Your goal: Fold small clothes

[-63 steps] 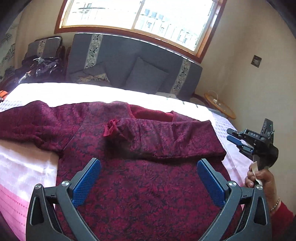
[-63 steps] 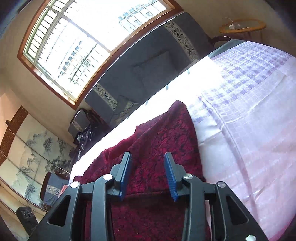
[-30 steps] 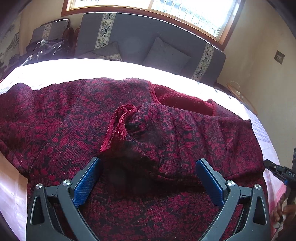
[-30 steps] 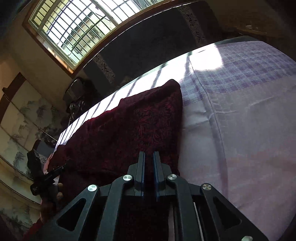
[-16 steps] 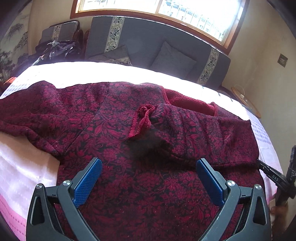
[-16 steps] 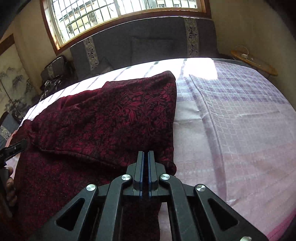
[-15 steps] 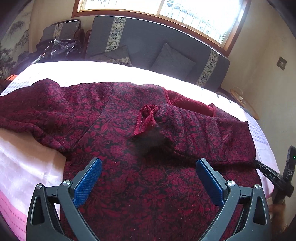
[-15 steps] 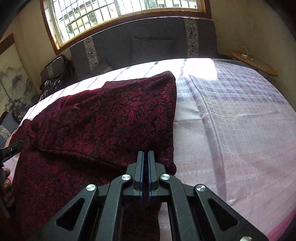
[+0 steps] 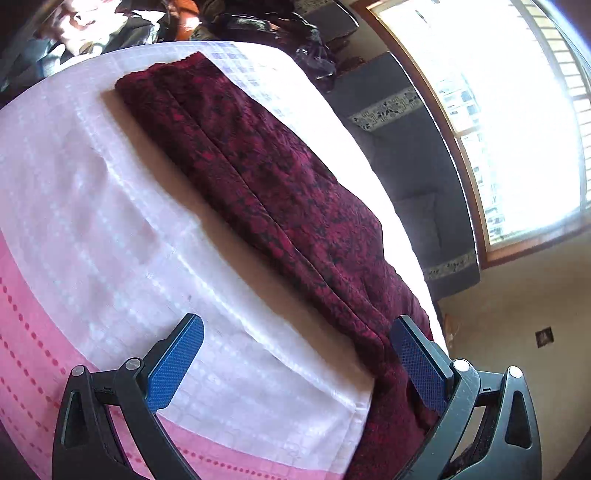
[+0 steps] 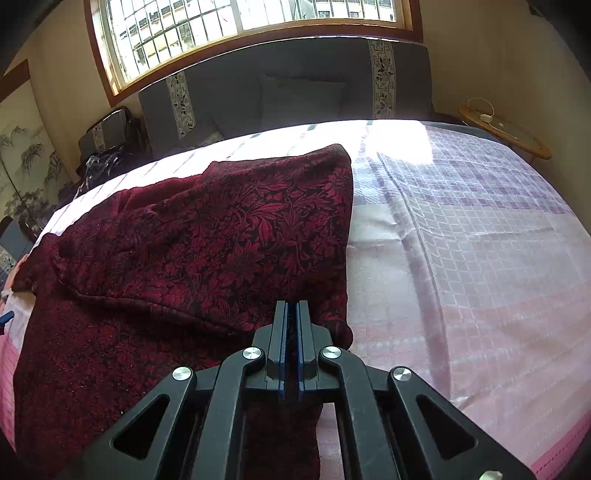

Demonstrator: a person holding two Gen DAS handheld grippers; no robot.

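Sleeve fold under way on the bed (image 10: 480, 258).
My right gripper (image 10: 291, 347) jaws clamp the sweater (image 10: 203, 251) edge; left gripper (image 9: 295, 365) jaws apart, next must grasp the outstretched sleeve (image 9: 240, 147).

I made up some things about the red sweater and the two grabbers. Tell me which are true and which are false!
1. The right gripper is pinched shut on the red sweater. True.
2. The left gripper is shut tight. False: its jaws are wide apart, holding nothing.
3. The sweater lies on a green blanket. False: the bed cover is white, pink and purple checks.
4. There is a window behind the bed. True.
5. The sweater is plain red. False: it has a dark flower pattern.
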